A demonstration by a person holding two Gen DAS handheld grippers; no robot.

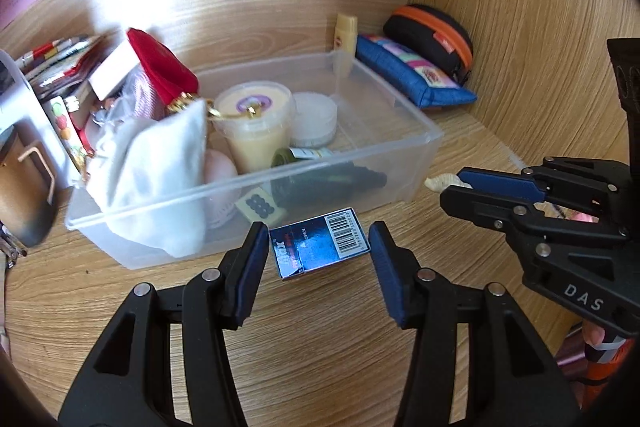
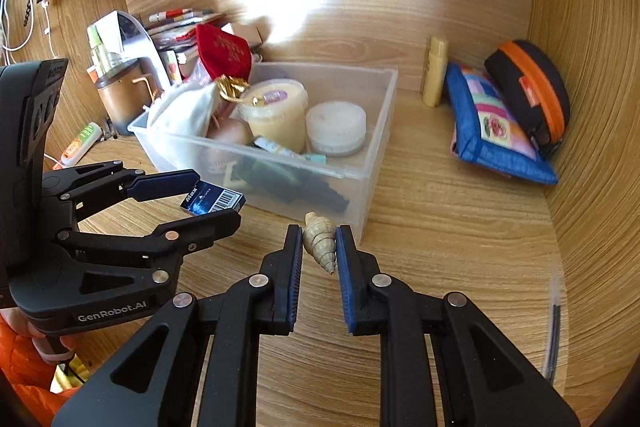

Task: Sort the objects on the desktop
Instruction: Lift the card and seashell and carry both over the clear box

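My left gripper (image 1: 318, 239) is shut on a small blue box (image 1: 320, 245) with a barcode, held just above the wooden desk in front of the clear plastic bin (image 1: 420, 125). The right wrist view shows the same blue box (image 2: 212, 201) pinched in the left gripper (image 2: 216, 197). A beige spiral seashell (image 2: 320, 241) sits between the pads of my right gripper (image 2: 319, 237), which is shut on it near the bin's (image 2: 384, 79) front corner. In the left wrist view the right gripper (image 1: 452, 183) comes in from the right with the seashell (image 1: 440, 182) at its tips.
The bin holds a white cloth (image 1: 160, 163), a cream tub (image 1: 256, 123), a round white jar (image 2: 336, 127) and dark items. A blue pouch (image 2: 492, 127), a black-and-orange case (image 2: 528, 91) and a yellow tube (image 2: 434, 71) lie by the right wall. A brown cup (image 2: 120, 99) and books stand at the left.
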